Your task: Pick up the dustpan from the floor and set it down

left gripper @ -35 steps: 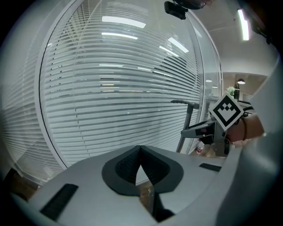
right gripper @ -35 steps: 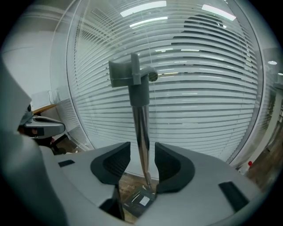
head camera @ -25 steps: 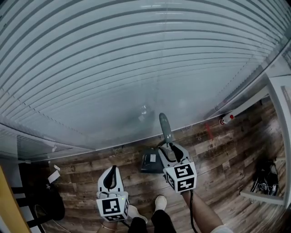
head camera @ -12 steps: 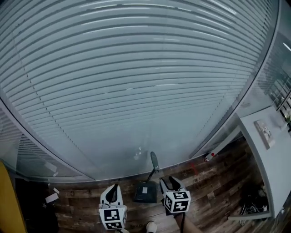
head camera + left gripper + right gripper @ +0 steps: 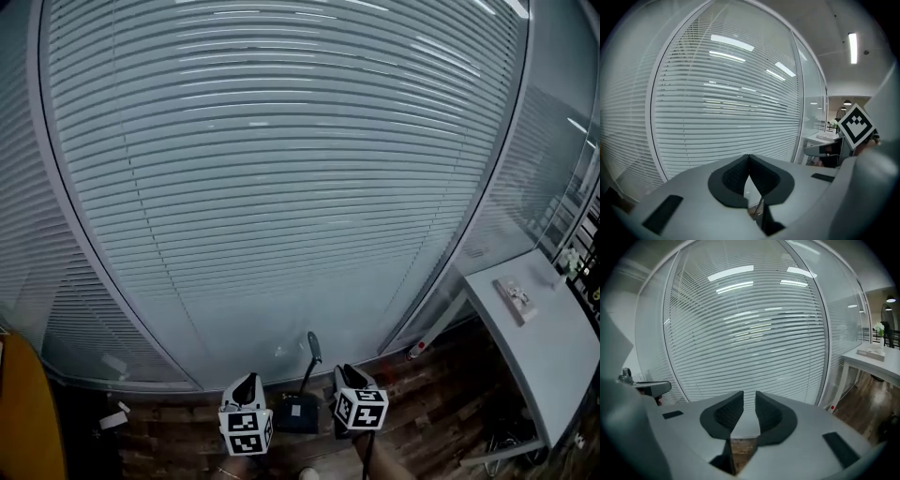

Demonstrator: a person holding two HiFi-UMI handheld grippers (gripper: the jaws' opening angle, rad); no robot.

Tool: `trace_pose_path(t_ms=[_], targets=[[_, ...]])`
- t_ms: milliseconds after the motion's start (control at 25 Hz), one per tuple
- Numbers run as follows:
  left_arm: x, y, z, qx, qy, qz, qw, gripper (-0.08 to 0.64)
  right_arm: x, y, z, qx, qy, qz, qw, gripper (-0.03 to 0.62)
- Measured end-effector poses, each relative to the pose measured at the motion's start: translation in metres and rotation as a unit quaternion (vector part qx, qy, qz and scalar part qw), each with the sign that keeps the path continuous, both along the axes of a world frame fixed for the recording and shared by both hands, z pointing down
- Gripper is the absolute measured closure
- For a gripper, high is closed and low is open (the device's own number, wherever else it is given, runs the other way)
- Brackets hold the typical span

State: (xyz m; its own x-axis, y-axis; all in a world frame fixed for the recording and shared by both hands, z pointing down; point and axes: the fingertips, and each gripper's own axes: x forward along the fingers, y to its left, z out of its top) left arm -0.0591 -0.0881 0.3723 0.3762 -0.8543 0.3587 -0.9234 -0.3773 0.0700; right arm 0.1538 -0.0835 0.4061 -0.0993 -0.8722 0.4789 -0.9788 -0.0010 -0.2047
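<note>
The dark grey dustpan (image 5: 297, 413) stands on the wood floor against the blinds, its long handle (image 5: 313, 349) upright. In the head view my left gripper (image 5: 247, 382) hangs to its left and my right gripper (image 5: 349, 373) to its right, both apart from it and above the floor. The left gripper (image 5: 749, 157) has its pads touching at the tips with nothing in them. The right gripper (image 5: 749, 394) has just been closing; a narrow gap stays between its pads and nothing is in it.
A curved glass wall with white blinds (image 5: 281, 187) fills the view ahead. A white table (image 5: 548, 352) stands at the right with dark cables (image 5: 511, 436) below it. A red-capped object (image 5: 415, 350) sits at the wall's foot; a paper scrap (image 5: 112, 419) lies at the left.
Both grippers have risen well clear of the floor and the view has tilted up. The right gripper came away from the dustpan's handle; the dustpan stays on the floor.
</note>
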Motion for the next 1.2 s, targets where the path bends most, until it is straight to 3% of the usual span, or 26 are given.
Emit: trace_pose_path(t_ms=[440, 800, 1200], targets=[[0.013, -0.008, -0.066, 0.052, 0.017, 0.026, 0.9982, 0.541, 0.011, 0.020, -0.060, 0.028, 0.038, 0.010, 0.999, 0.558], [0.041, -0.013, -0.060, 0.041, 0.024, 0.055, 0.9974, 0.542, 0.030, 0.017, -0.063, 0.028, 0.040, 0.039, 0.998, 0.558], [0.041, -0.008, -0.054, 0.030, 0.021, 0.060, 0.9975, 0.542, 0.029, 0.026, -0.058, 0.010, 0.056, 0.038, 0.998, 0.560]])
